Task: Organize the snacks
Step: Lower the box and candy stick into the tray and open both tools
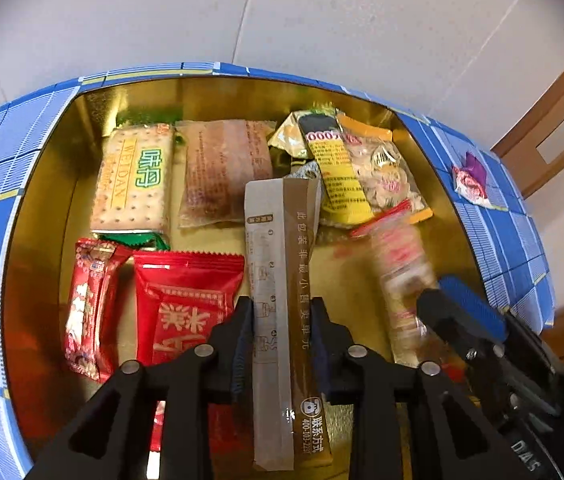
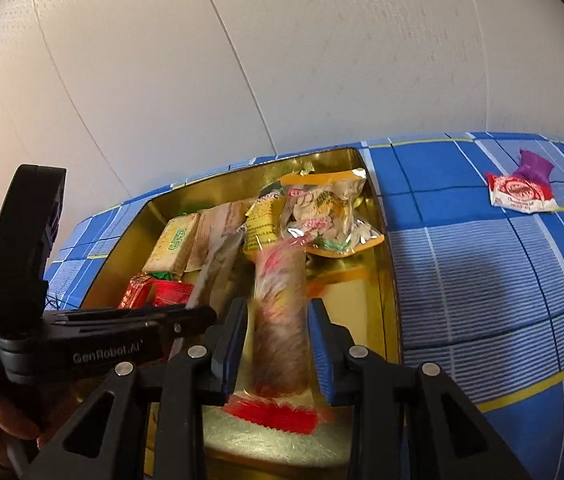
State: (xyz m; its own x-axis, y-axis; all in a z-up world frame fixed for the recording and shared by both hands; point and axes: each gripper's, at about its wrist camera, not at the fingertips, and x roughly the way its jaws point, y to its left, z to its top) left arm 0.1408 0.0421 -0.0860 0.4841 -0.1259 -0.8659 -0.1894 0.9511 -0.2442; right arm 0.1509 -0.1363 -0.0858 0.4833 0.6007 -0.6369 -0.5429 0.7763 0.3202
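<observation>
Gold tin (image 1: 42,208) holds cracker pack (image 1: 134,176) and red packets (image 1: 186,292).

Black angular tongs (image 2: 278,344) with blue ribbed pads (image 2: 324,360), silver screws and seemingly "GenRobot.AI" lettering.

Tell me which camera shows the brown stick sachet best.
The left wrist view: the brown stick sachet runs lengthwise between the left gripper's fingers, print legible. The right wrist view shows only its thin edge.
</observation>
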